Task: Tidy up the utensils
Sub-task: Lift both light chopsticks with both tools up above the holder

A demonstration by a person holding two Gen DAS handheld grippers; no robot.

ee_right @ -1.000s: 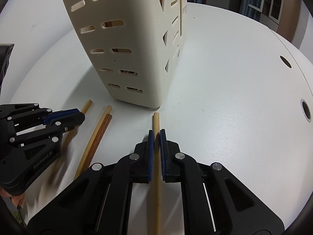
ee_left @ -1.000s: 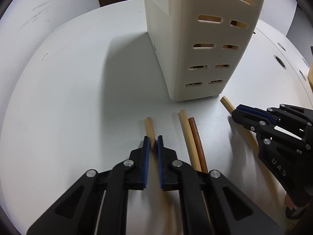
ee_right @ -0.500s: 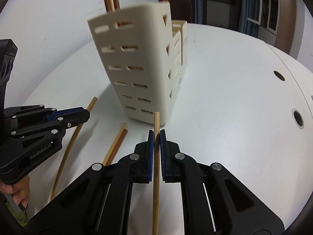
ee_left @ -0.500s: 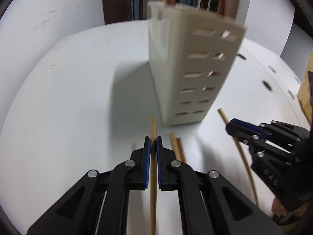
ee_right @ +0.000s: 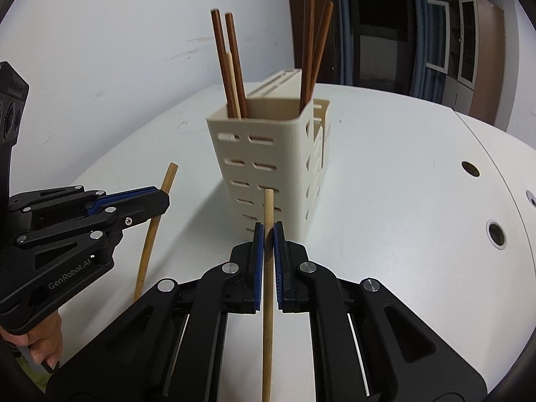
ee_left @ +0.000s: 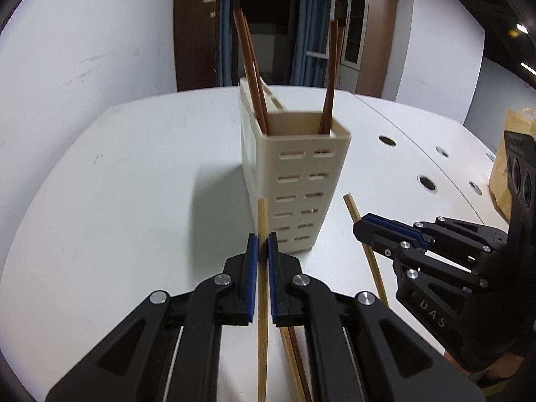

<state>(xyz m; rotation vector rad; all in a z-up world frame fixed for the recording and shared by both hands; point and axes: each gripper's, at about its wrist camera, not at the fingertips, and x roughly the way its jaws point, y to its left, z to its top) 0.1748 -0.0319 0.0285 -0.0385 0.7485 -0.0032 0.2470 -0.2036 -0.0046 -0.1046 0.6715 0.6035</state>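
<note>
My left gripper (ee_left: 263,242) is shut on a light wooden chopstick (ee_left: 262,214) whose tip rises in front of the cream slotted utensil holder (ee_left: 294,174). To its right my right gripper (ee_left: 363,229) is shut on another light chopstick (ee_left: 351,209). The right wrist view shows that gripper (ee_right: 268,231) clamping its chopstick (ee_right: 268,207) before the holder (ee_right: 268,154), with the left gripper (ee_right: 162,201) and its chopstick (ee_right: 169,177) at the left. Several dark chopsticks (ee_right: 231,60) stand in the holder. Two more chopsticks (ee_left: 291,351) lie on the white table (ee_left: 134,201).
Round cable holes (ee_left: 427,182) dot the table's right side. A brown paper bag (ee_left: 502,167) stands at the far right. A person's hand (ee_right: 43,345) holds the left gripper's grip. A white wall and dark cabinets stand behind the table.
Both grippers have risen with their chopsticks, lifting them off the table. The holder's open top and the dark chopsticks inside it have come into view.
</note>
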